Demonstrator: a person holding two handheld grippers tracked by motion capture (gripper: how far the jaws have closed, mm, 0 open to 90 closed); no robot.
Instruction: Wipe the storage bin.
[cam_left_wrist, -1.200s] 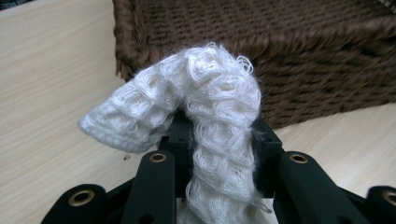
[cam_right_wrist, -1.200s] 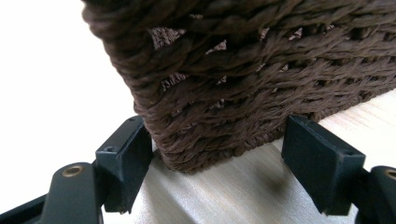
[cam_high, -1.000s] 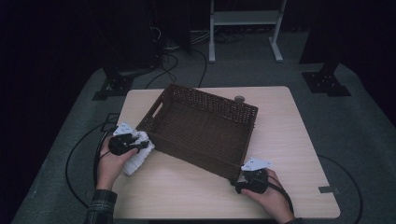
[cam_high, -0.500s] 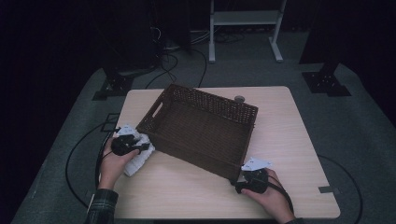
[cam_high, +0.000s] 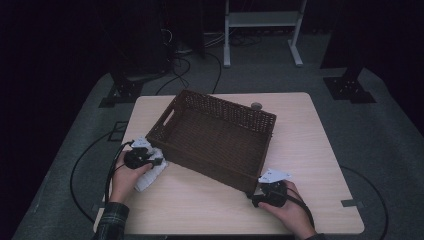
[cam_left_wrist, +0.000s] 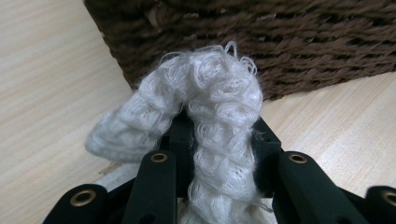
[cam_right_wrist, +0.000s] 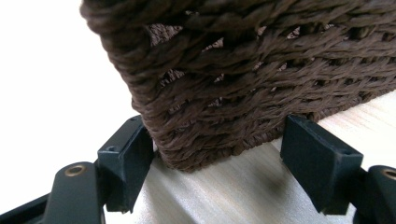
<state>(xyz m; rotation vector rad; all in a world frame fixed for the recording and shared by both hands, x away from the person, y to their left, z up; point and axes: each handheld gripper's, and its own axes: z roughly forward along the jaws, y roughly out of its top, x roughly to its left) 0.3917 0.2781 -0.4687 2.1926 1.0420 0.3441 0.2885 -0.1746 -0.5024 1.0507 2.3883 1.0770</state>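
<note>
— Starting at the left, what does the left gripper (cam_high: 141, 159) have?

— A white fuzzy cloth (cam_left_wrist: 205, 116), clamped tight between its jaws. In the left gripper view the cloth arches over the jaw tips and droops to one side. From the high view it lies on the table (cam_high: 310, 145), just beside the near left corner of the brown wicker basket (cam_high: 215, 137).

— And the basket itself?

— It sits skewed in the middle of the tabletop, one handle slot facing the left end.

— What about the right gripper (cam_high: 270, 192)?

— It rests at the basket's near right corner. In the right gripper view its jaws stand apart on either side of that corner, one jaw touching the weave, the other just clear of it.
</note>
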